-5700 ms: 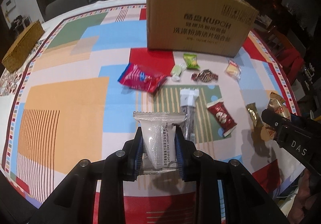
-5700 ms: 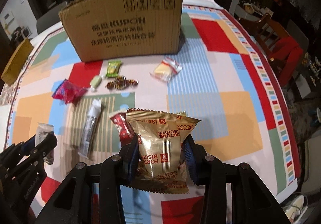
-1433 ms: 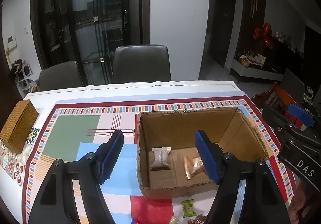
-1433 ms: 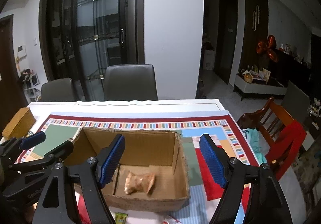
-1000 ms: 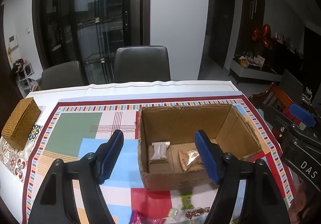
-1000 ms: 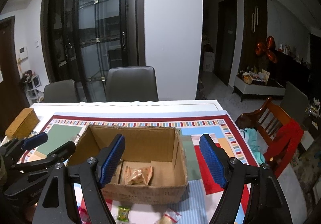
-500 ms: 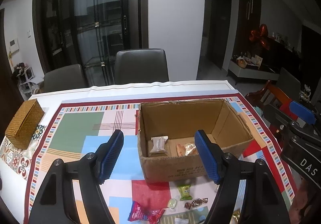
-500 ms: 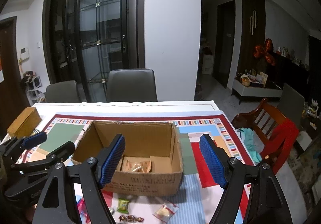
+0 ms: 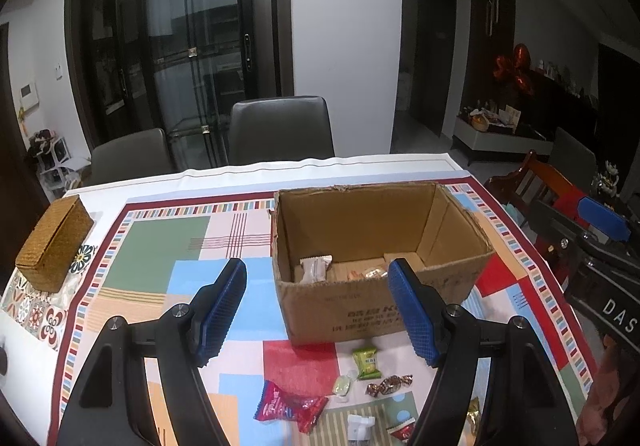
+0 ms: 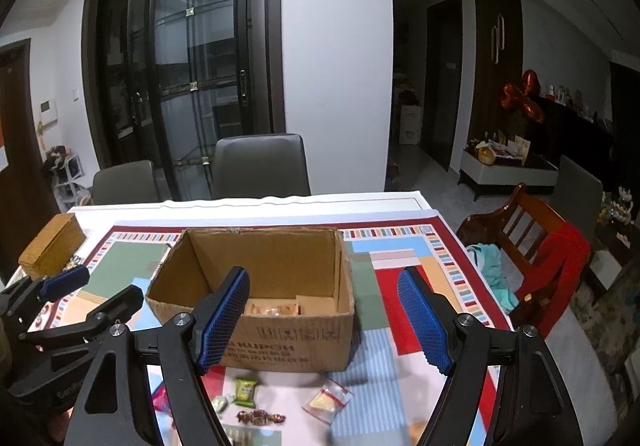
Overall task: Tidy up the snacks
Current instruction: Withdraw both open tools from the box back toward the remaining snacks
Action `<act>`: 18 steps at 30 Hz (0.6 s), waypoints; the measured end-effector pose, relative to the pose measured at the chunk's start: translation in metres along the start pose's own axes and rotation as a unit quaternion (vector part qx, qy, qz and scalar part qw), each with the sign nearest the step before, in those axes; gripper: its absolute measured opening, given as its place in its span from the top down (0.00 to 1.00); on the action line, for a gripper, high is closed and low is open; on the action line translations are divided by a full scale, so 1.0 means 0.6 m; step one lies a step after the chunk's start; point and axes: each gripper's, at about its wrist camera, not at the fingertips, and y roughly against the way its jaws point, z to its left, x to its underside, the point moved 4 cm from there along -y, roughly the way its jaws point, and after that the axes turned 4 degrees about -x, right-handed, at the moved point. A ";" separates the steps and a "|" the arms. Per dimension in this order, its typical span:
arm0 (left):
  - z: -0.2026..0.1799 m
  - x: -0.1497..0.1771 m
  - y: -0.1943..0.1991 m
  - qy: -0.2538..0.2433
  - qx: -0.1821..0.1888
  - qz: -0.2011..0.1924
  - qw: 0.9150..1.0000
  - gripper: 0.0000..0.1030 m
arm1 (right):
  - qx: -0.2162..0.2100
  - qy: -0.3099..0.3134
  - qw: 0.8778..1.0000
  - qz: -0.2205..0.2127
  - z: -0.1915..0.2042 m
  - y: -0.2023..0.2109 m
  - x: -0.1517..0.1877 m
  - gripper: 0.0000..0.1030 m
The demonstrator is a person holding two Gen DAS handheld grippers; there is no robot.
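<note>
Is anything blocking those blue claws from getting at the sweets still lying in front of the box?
Nothing visible does. The left gripper and right gripper hang open above the table, with the green candy and red packet lying uncovered below.

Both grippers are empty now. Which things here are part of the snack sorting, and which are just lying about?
Job:
open brown cardboard box
white packet inside it
small green packet
red wrapper
brown twisted candy
clear bag with yellow snack

Lying about:
woven tan box
grey chairs
red wooden chair
</note>
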 end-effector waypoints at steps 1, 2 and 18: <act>-0.002 0.003 0.002 -0.001 0.000 0.000 1.000 0.29 | 0.001 0.000 1.000 -0.001 -0.001 0.004 0.003 0.25; -0.005 0.007 0.004 -0.002 0.001 0.001 1.000 0.29 | 0.001 0.000 1.000 -0.001 -0.003 0.005 0.004 0.25; -0.023 0.059 0.028 -0.012 -0.006 0.005 1.000 0.29 | 0.001 -0.002 1.000 0.009 -0.015 0.028 0.048 0.25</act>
